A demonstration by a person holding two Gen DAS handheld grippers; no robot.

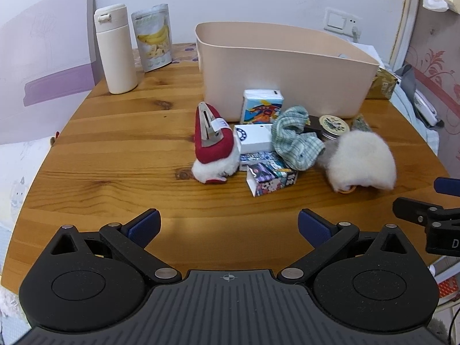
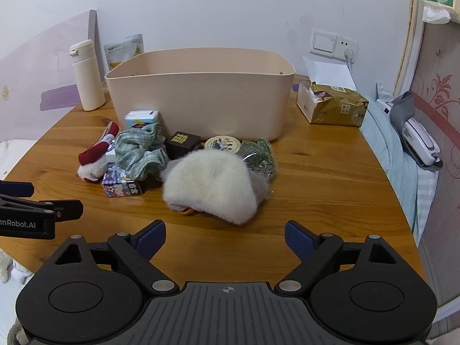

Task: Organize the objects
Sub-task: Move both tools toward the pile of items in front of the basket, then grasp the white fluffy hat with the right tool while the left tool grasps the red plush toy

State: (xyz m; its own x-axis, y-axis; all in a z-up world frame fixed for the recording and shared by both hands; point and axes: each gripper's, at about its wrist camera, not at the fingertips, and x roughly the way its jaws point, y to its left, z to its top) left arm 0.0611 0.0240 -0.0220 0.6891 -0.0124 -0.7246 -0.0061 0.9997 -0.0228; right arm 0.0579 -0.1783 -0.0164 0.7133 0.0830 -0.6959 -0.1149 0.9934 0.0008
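A beige plastic bin (image 1: 287, 74) (image 2: 201, 100) stands at the back of the round wooden table (image 1: 115, 158) (image 2: 330, 187). In front of it lies a heap: a red and white sock (image 1: 211, 146) (image 2: 95, 155), a green checked cloth (image 1: 296, 141) (image 2: 141, 149), a tissue pack (image 1: 262, 106) (image 2: 141, 118), a white box (image 1: 254, 138), a patterned carton (image 1: 270, 176) (image 2: 122, 187), a round tin (image 1: 334, 125) (image 2: 222, 144), a dark box (image 2: 182, 143), a green packet (image 2: 260, 155) and a fluffy white item (image 1: 362, 161) (image 2: 211, 184). My left gripper (image 1: 229, 227) and right gripper (image 2: 225, 237) are open, short of the heap, holding nothing.
A cream flask (image 1: 115, 49) (image 2: 86, 74) and a banana snack bag (image 1: 152, 37) (image 2: 123, 50) stand at the back left. A gold package (image 2: 336, 106) sits right of the bin. The right gripper's finger (image 1: 417, 212) shows at the left wrist view's right edge.
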